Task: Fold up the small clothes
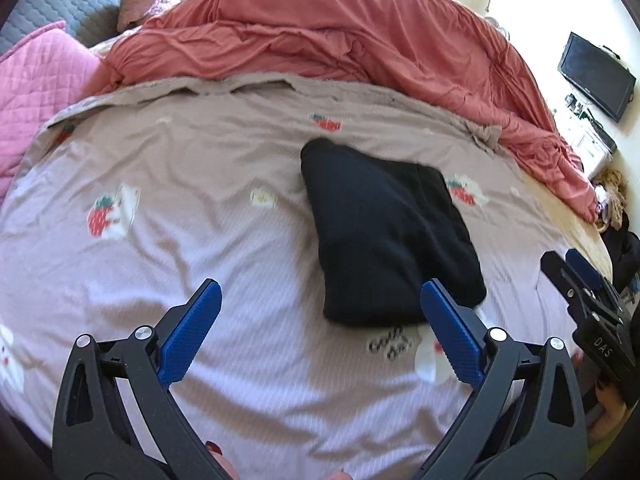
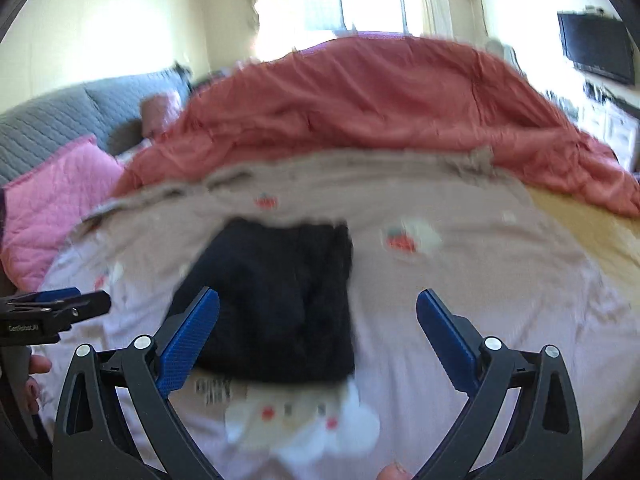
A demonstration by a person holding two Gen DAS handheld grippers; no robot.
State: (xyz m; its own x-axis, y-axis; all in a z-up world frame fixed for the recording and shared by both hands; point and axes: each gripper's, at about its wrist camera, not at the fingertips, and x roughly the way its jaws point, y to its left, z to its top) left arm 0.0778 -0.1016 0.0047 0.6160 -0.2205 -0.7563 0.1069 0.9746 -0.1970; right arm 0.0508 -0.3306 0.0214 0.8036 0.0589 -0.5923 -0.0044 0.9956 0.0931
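Note:
A folded black garment [image 1: 384, 232] lies flat on the strawberry-print bed sheet [image 1: 180, 184]. My left gripper [image 1: 320, 300] hovers above and in front of it, jaws wide apart with nothing between them; the garment's near edge lies just past its right finger. In the right wrist view the same black garment [image 2: 280, 304] sits ahead and left of centre, blurred by motion. My right gripper [image 2: 318, 308] is open and holds nothing; its left finger overlaps the garment's near corner in the picture. Each gripper shows at the edge of the other's view.
A bunched red duvet [image 1: 340, 36] fills the far side of the bed. A pink quilted pillow [image 1: 36, 92] lies at the left by a grey sofa [image 1: 68, 0]. A dark screen [image 1: 596, 76] hangs on the right wall. The bed's edge runs along the right.

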